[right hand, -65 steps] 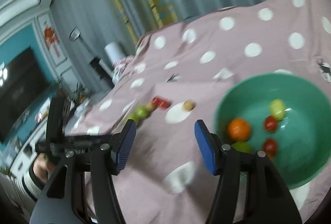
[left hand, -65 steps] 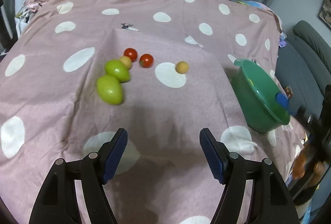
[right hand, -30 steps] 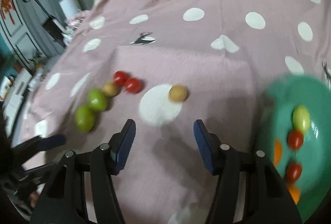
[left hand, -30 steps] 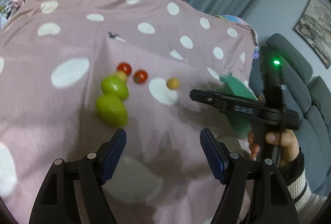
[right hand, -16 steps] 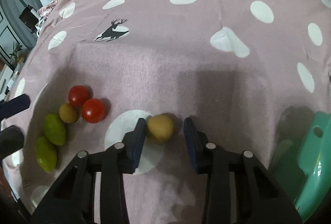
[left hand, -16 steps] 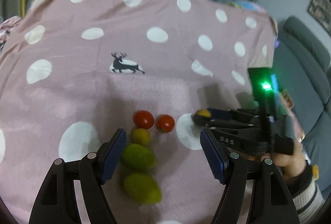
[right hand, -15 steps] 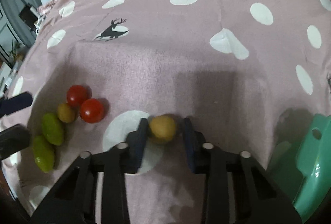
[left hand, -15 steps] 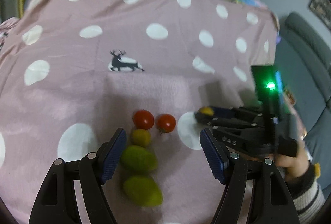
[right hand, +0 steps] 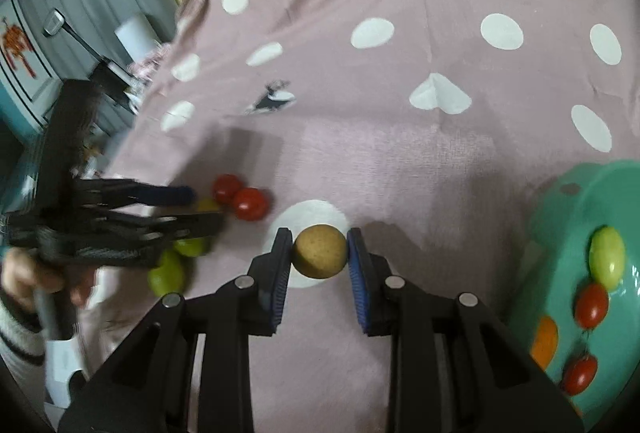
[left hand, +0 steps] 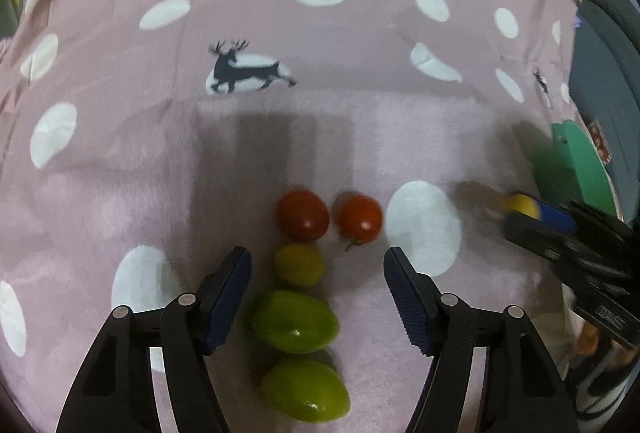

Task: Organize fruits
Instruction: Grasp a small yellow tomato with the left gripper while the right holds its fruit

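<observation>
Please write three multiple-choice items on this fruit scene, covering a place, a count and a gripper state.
1. Where is the green bowl in the right wrist view?
A. Far left
B. Right edge
C. Top centre

2. How many red tomatoes lie on the cloth ahead of the left gripper?
A. Two
B. Four
C. None

3. What is the right gripper doing?
A. Hanging open, holding nothing
B. Clamped on a green fruit
C. Shut on the round tan fruit

Answers: 1 B, the bowl's rim fills the right edge; 2 A, one red tomato sits beside another red tomato; 3 C, both pads press the fruit's sides.
</observation>
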{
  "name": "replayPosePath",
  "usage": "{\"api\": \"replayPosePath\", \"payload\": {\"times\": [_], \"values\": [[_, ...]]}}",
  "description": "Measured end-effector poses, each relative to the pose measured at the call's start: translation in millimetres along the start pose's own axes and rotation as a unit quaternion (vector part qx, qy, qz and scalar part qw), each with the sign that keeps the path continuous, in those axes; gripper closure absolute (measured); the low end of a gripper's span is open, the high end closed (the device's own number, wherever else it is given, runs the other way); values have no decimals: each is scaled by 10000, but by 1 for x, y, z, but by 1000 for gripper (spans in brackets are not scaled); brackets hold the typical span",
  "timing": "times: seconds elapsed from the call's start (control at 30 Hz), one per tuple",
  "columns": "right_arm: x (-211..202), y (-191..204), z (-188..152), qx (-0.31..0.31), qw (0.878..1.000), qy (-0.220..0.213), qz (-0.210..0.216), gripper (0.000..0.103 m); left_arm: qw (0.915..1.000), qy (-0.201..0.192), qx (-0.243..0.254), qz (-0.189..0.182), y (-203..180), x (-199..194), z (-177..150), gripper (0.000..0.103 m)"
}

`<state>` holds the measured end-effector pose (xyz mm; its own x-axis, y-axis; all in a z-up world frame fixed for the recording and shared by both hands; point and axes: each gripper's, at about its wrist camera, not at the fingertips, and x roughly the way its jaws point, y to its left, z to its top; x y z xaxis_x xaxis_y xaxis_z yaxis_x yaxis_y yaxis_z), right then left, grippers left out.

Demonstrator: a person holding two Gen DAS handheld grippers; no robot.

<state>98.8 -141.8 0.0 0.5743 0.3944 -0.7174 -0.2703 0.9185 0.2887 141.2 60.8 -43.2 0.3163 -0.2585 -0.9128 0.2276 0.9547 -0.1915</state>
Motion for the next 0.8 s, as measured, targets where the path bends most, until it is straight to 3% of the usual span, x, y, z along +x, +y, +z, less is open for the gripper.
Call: {"api": "replayPosePath", "payload": {"times": [0.07,0.17,0.23,0.4,0.43,0.63,0.8], "values": [[-10,1,-3,23,9998,-93,186,75,9998,117,22,152,-1,5,0,44],[-21,3,-8,-16,9994,-169,318,75,9993,226,101,295,-5,12,0,50],[-26,2,-11,-42,9991,-202,358,75,9983,175,226,515,-9,13,1,59],[-33,1,-17,-18,9988,-264,424,75,9959,76,514,738,-16,16,-1,66],[-34,0,-18,-8,9986,-283,436,75,9956,42,567,740,-16,16,-3,75],[-40,-7,-24,41,9979,-378,522,75,9953,-205,587,741,-15,11,-11,76],[-47,-9,-35,38,9976,-387,571,75,9964,-538,426,494,-17,-6,-26,76]]}}
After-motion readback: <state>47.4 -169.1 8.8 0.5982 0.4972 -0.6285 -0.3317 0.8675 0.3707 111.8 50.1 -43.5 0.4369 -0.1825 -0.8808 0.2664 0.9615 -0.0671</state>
